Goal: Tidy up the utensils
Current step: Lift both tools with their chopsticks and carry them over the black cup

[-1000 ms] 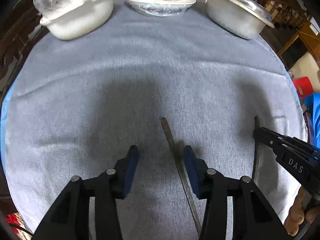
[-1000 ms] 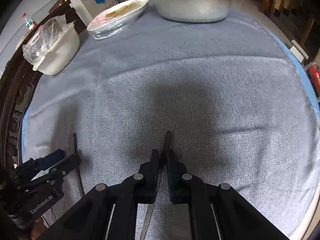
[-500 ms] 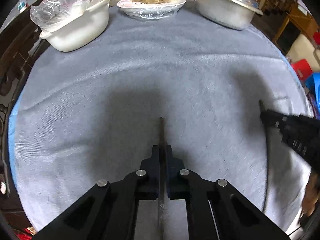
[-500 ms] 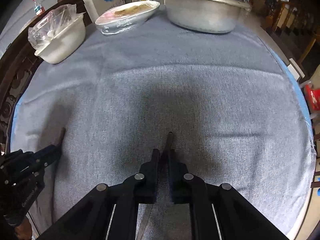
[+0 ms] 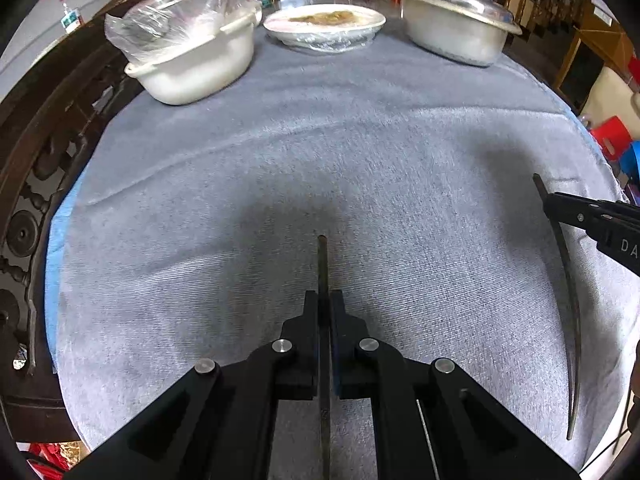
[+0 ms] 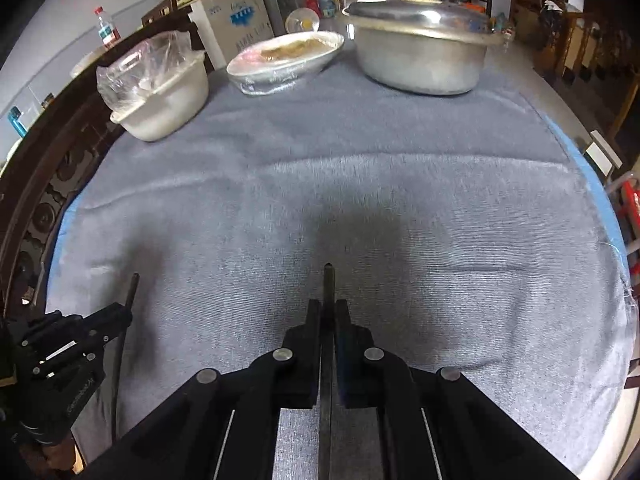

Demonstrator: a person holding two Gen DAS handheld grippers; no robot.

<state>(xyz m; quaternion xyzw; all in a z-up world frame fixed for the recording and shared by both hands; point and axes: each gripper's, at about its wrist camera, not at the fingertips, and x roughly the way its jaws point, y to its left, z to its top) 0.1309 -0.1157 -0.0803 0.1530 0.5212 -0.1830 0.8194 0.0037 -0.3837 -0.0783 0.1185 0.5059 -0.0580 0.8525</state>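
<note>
the black two-finger left gripper (image 5: 325, 300) has its jaws pressed together on a thin dark metal chopstick (image 5: 322, 264), whose tip sticks out past the fingertips above the near-middle of the grey woven cloth (image 5: 360, 152) that covers the round table. the stick's shaft runs back between the fingers toward the camera. beneath it a soft shadow darkens the cloth.

toward the near right edge of the table, the black two-finger right gripper (image 6: 328, 308) pinches a second thin dark metal chopstick (image 6: 329, 284) in the same way, jaws closed on it, the tip poking out ahead. in the left wrist view this second stick shows as a long curved line by the cloth's right edge, gripped close to its far tip. whether either stick touches the cloth cannot be told.

a strip of blue underlay (image 6: 592, 176) shows along the cloth's left and right edges. past the left edge stands dark carved wooden furniture (image 5: 36, 184).

at the far left corner of the cloth sits a white plastic tub with a crumpled clear plastic bag (image 5: 192, 60) in it. at the far edge, in the middle, is a shallow white oval plate of brownish food under cling film (image 5: 324, 26). at the far right stands a dull aluminium pot with a domed lid and pale knob (image 6: 420, 48). the three stand apart from each other and well apart from both chopsticks.
</note>
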